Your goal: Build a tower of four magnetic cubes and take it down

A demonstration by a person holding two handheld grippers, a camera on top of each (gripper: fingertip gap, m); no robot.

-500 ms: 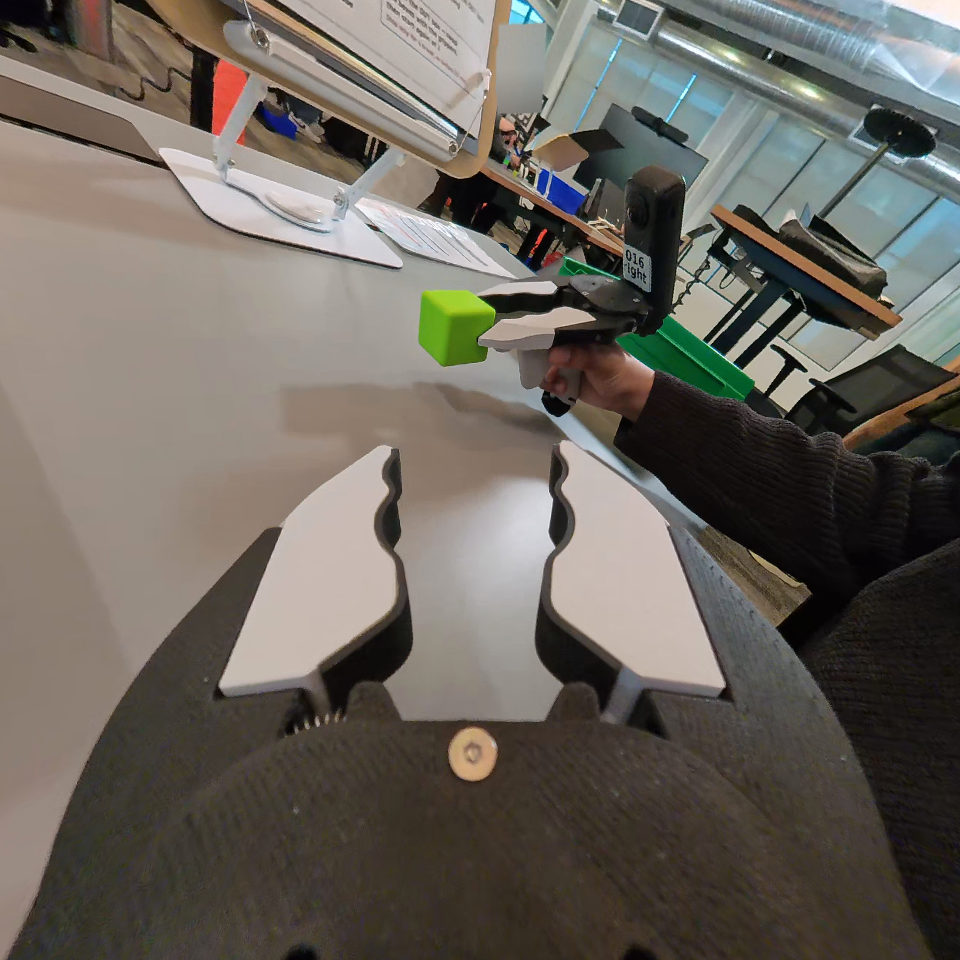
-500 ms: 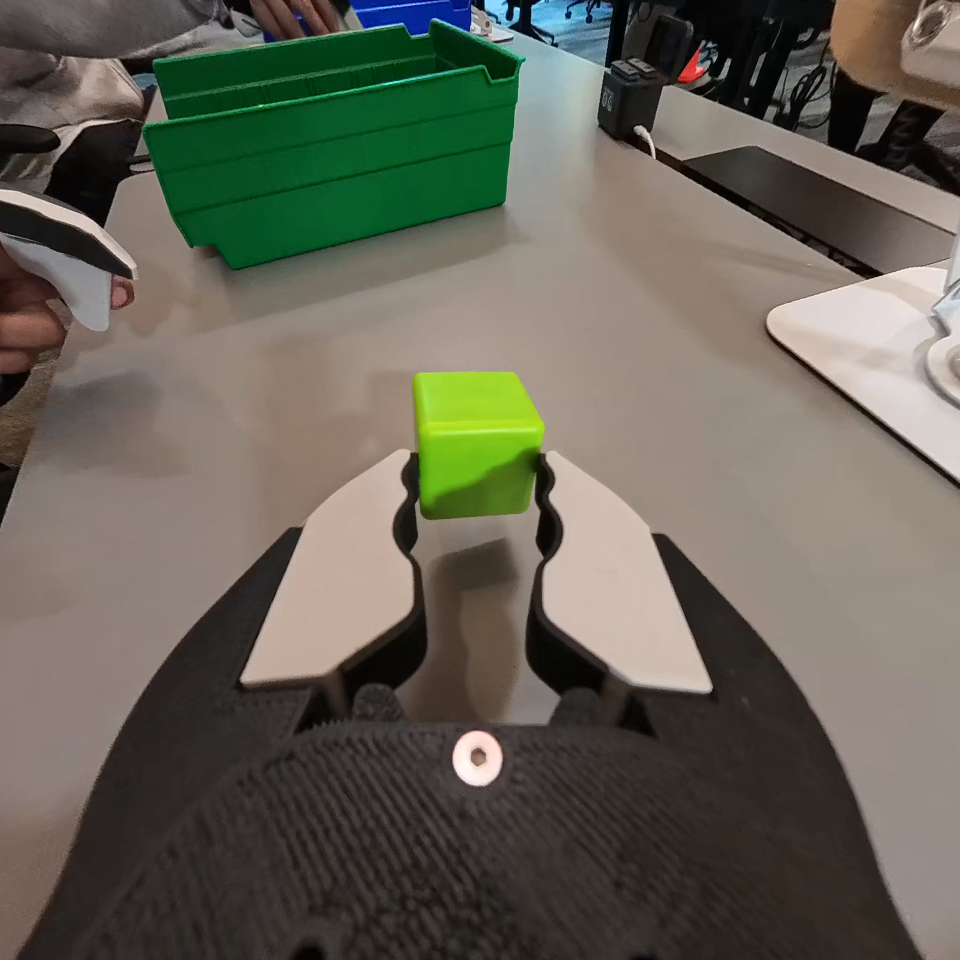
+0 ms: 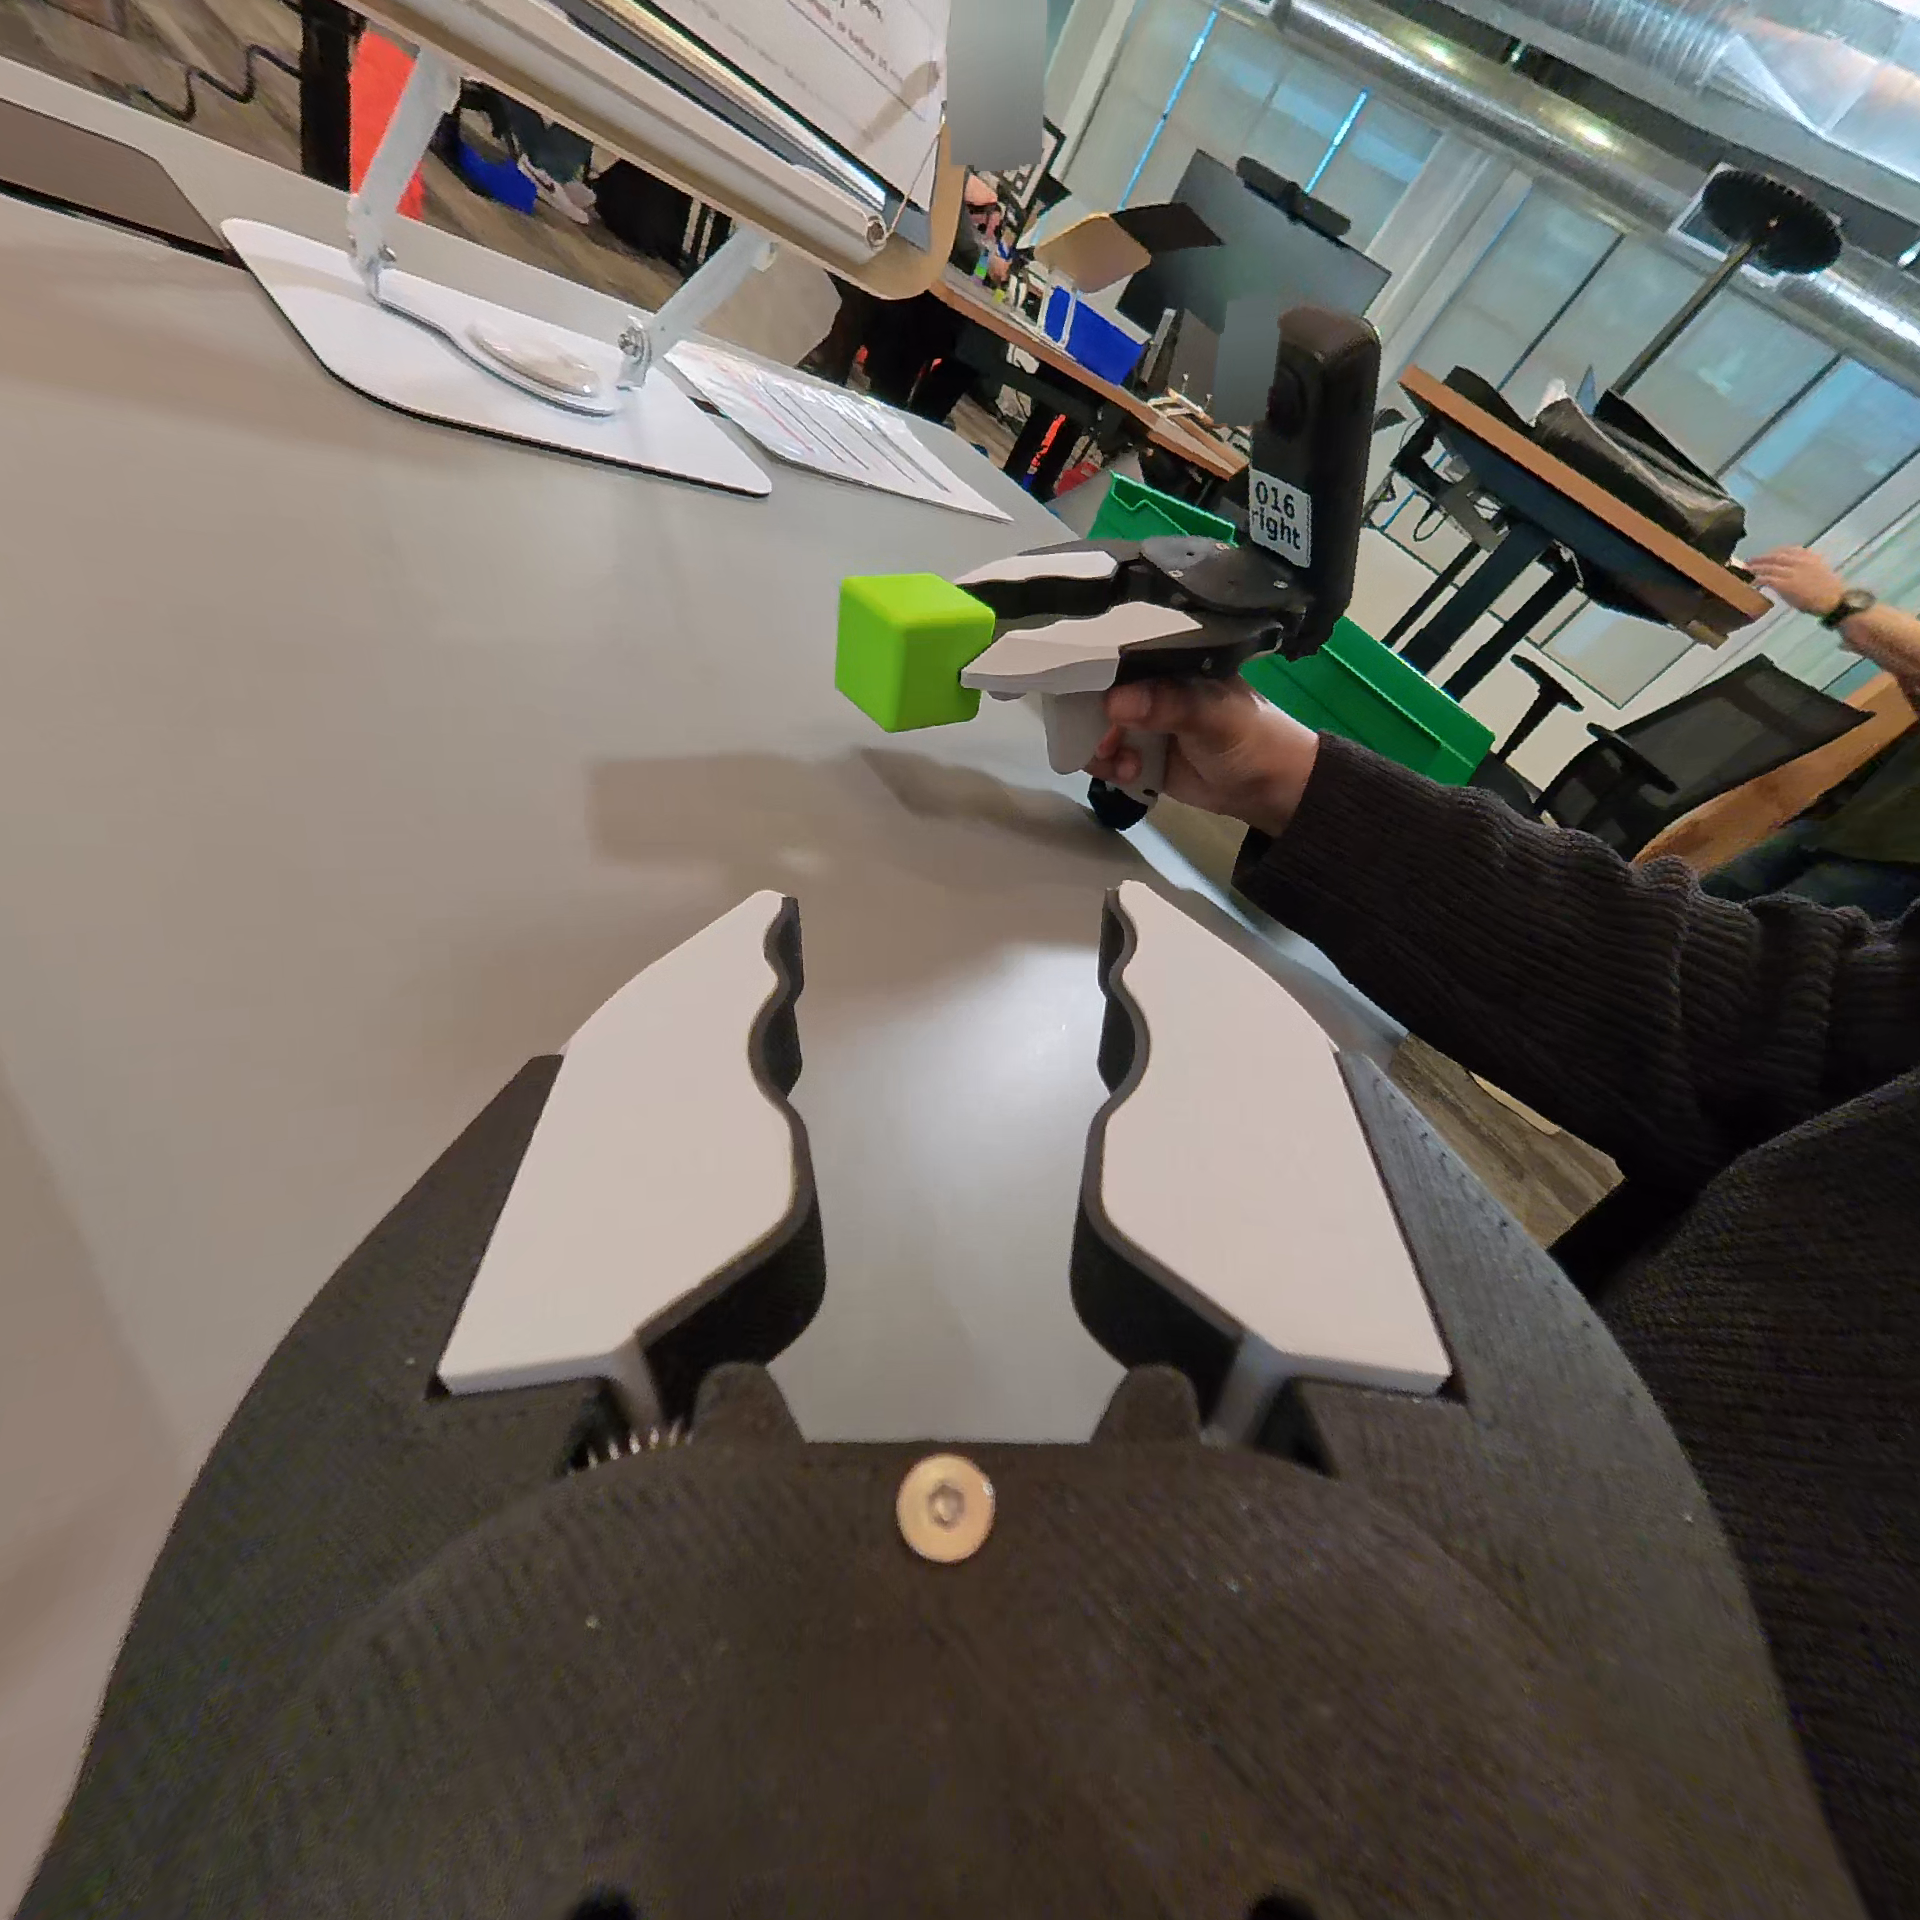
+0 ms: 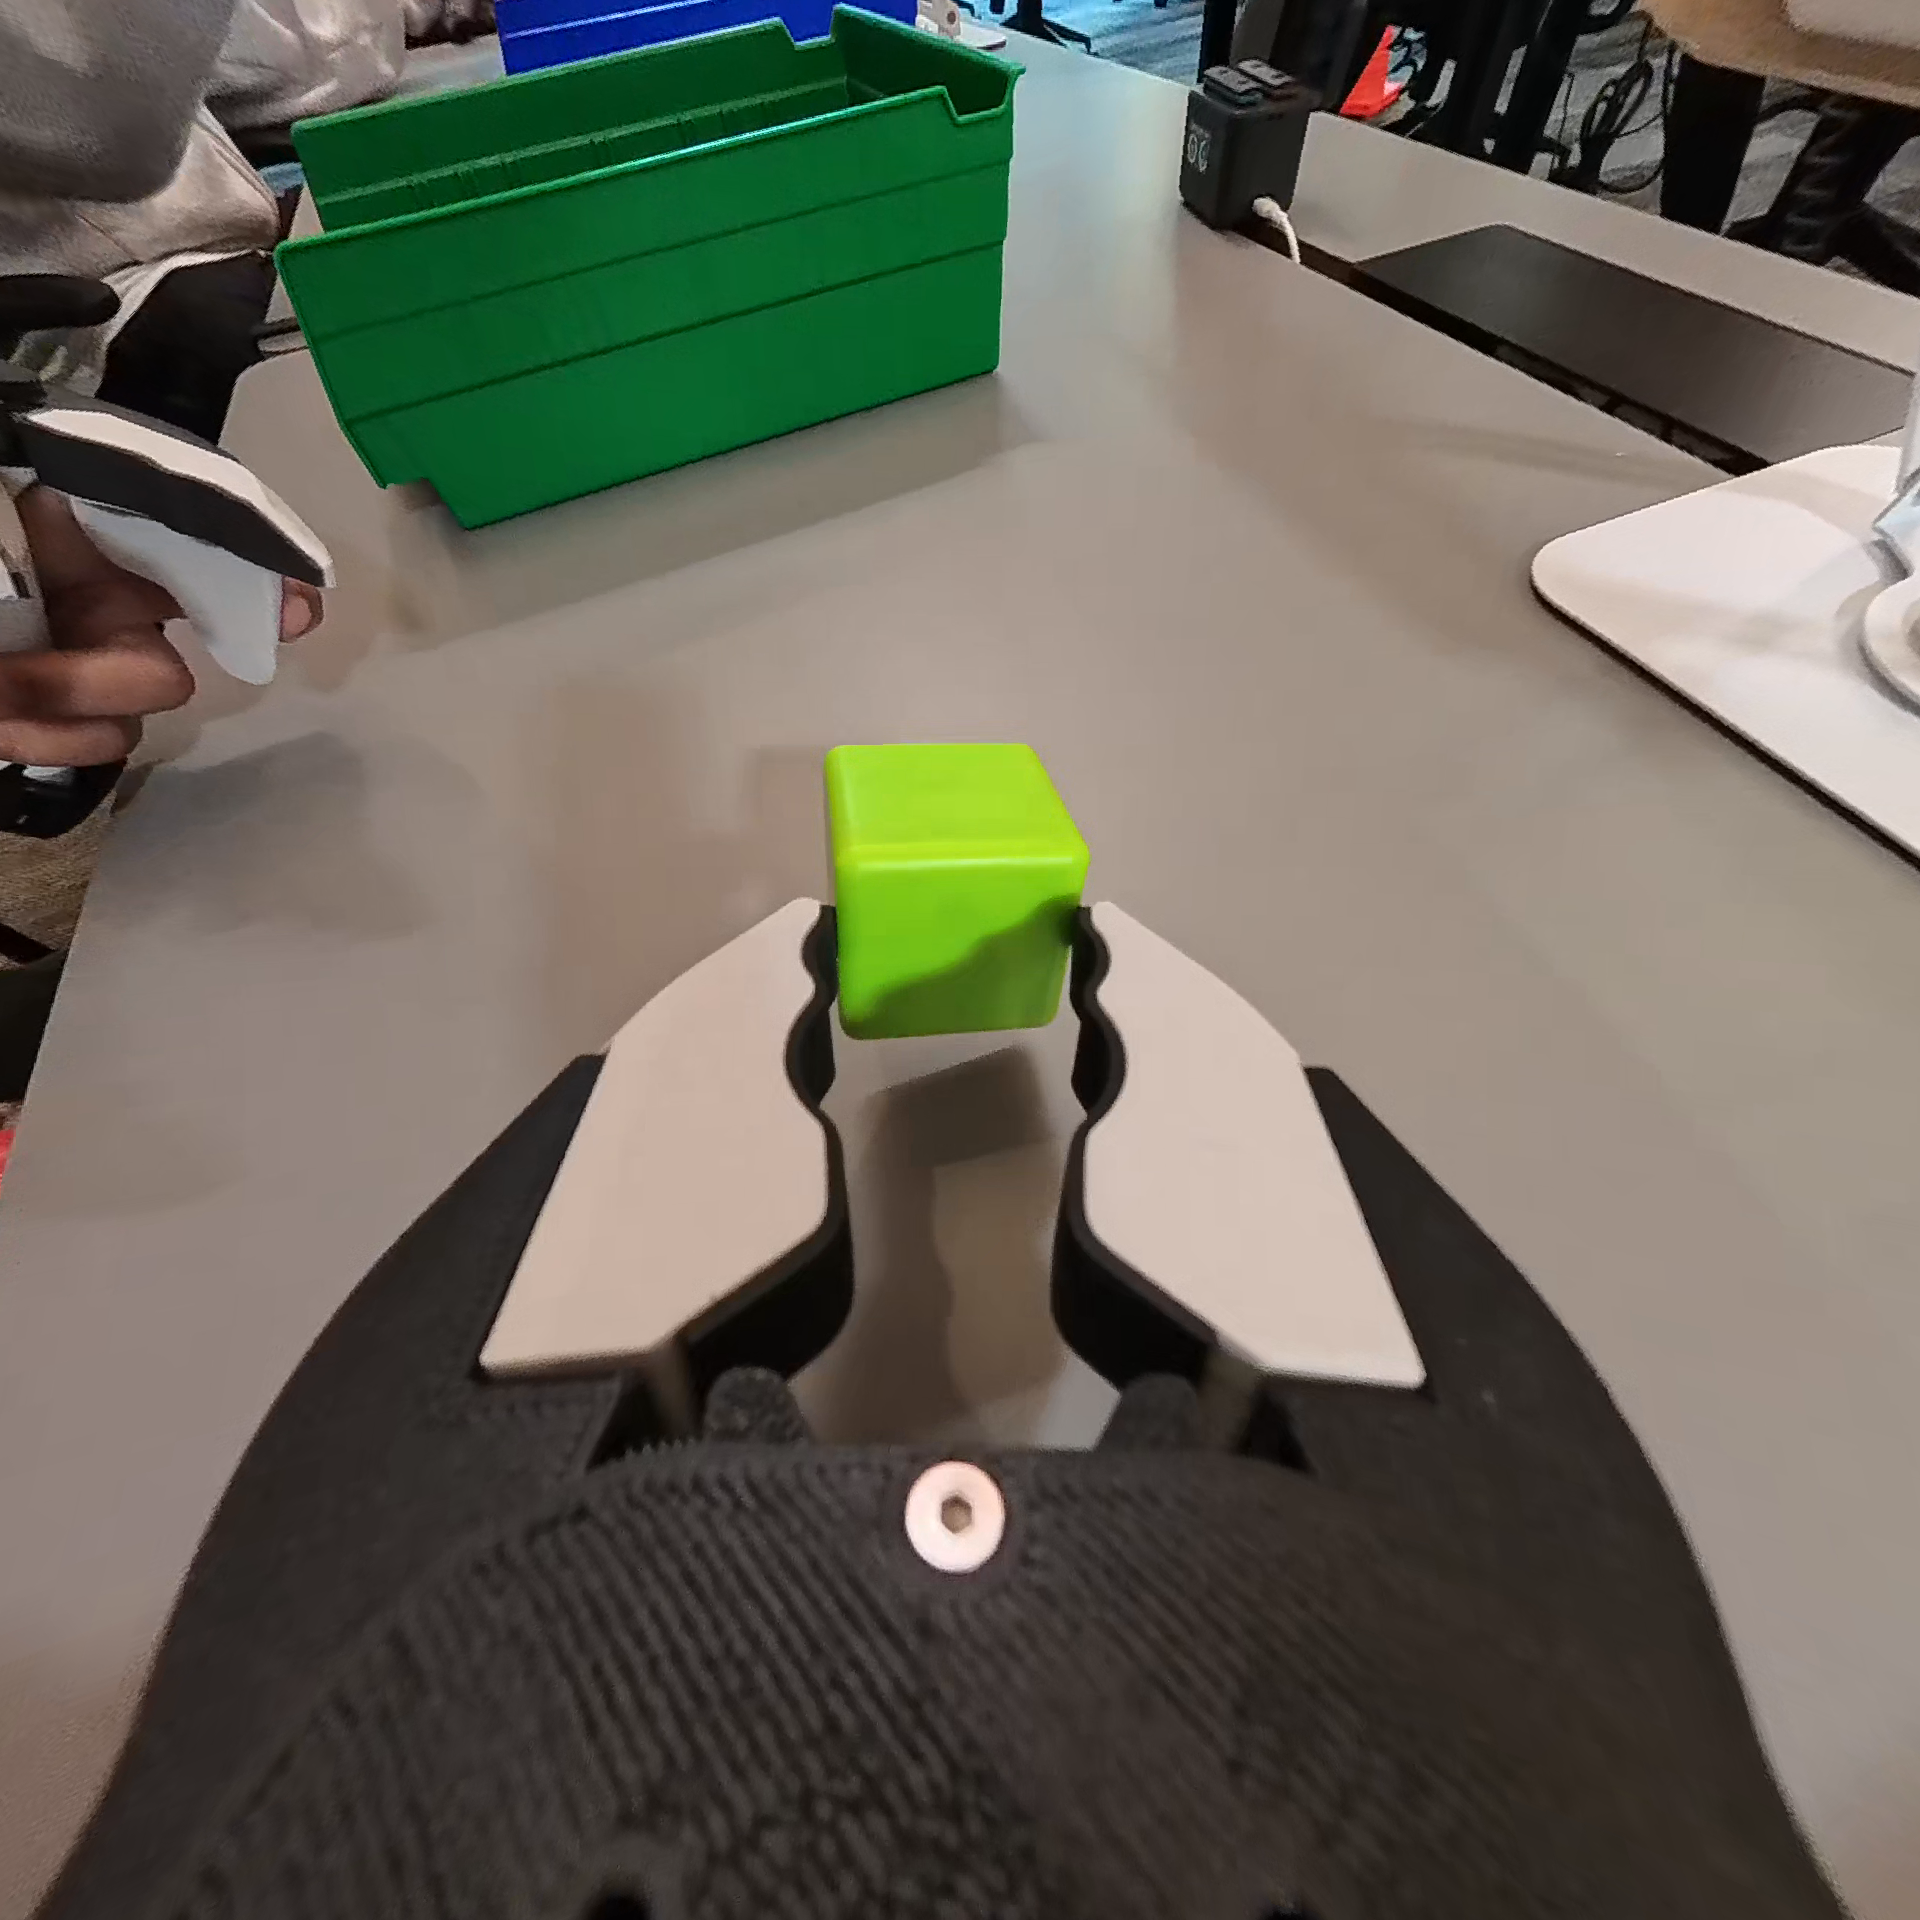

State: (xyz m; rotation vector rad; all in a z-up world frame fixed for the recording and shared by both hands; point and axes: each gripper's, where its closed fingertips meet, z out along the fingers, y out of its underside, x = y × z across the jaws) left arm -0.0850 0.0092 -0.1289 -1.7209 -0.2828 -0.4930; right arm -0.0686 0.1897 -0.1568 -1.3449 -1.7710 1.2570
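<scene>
My left gripper (image 3: 951,997) stands released, its jaws spread with nothing but bare grey table (image 3: 312,727) showing between them, and it hangs low over the near part of the tabletop. To the right of it, my right gripper (image 4: 954,961) is clenched on a lime-green magnetic cube (image 4: 951,894), the two fingertips pressing its left and right faces while it rides in the air above the table, its shadow lying just beneath. I judge the task to be either at its very start or at its very end: no tower stands anywhere in either view, and no second cube lies on the table that I can see, so I cannot tell whether this cube is the first to be laid or the last taken off. By count, I see one cube, two grippers, and one green storage bin (image 4: 644,312) at the far left of the table in my right wrist view; whether the other three cubes sit inside it I cannot tell. At the far right lies one white stand base (image 4: 1714,613), and beyond it one small black charger box (image 4: 1242,156).
</scene>
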